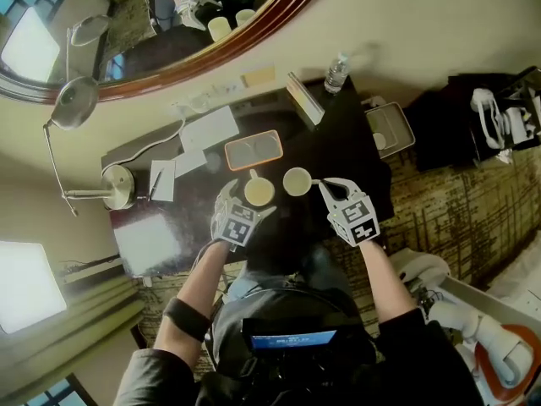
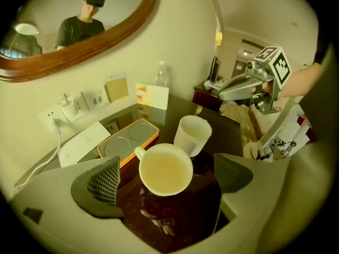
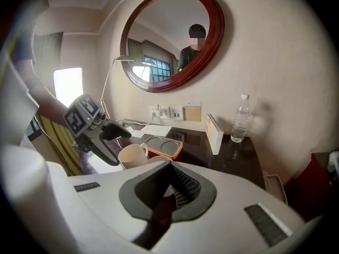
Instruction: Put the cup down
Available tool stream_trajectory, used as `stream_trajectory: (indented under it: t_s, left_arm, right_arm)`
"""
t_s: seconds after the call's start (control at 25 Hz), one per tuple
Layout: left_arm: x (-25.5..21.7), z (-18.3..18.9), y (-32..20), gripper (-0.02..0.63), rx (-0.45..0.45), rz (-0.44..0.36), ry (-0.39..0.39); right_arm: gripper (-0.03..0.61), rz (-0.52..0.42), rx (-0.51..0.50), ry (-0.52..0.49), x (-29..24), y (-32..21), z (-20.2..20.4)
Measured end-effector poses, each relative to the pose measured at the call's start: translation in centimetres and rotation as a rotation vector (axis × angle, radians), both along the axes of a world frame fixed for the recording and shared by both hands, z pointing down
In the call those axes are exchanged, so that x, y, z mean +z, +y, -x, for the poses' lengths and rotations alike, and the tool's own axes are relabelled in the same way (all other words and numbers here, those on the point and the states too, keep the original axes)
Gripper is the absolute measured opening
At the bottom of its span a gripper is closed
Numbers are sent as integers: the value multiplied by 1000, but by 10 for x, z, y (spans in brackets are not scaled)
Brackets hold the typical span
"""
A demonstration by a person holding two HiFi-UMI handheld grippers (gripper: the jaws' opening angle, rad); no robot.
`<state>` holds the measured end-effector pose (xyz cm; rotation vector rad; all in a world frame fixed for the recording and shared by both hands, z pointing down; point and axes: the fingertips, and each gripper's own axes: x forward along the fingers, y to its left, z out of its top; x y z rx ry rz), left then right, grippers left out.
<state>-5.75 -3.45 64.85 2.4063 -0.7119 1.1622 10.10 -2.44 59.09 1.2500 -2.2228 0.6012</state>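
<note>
Cup (image 2: 165, 169) stands on desk (image 2: 180, 216), clear gaps to wide left claw (image 2: 168, 178); right claw (image 3: 170, 187) closed.

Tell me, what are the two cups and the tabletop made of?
Near cup and far cup: likely glazed ceramic, cream, smooth, thick-walled with soft sheen. Tabletop: glossy dark surface, maybe polished stone or lacquered wood; it mirrors the cup.

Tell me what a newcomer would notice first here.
A cream cup stands on the dark desk between the wide-open jaws of the left hand-held gripper, its pads clear of the cup, with a second cup right beside it. Behind them lies an orange-rimmed tray, and a big round wood-framed mirror hangs on the wall above.
</note>
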Motion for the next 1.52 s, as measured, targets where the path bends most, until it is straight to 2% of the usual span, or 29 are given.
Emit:
stream_trajectory:
  t_s: [0.12, 0.28, 0.64, 0.68, 0.76, 1.24, 1.52]
  left_arm:
    - [21, -3, -4, 551, -6, 37, -65]
    - [40, -7, -5, 551, -13, 77, -116]
    - [53, -17, -5, 545, 10, 120, -139]
    - [54, -16, -5, 533, 5, 120, -145]
    - [57, -14, -7, 433, -10, 108, -154]
    - [45, -12, -17, 430, -7, 70, -146]
    - [20, -2, -37, 430, -14, 34, -153]
  right_arm:
    - [2, 10, -2, -6, 8, -1, -4]
    - [2, 49, -3, -13, 26, 4, -9]
    - [3, 73, -10, -21, 37, 10, -10]
    - [2, 75, -9, -21, 38, 10, -11]
    - [2, 73, -8, -21, 38, 10, -13]
    - [2, 68, -31, -35, 35, 6, -3]
    - [2, 15, -98, -63, 9, -10, 29]
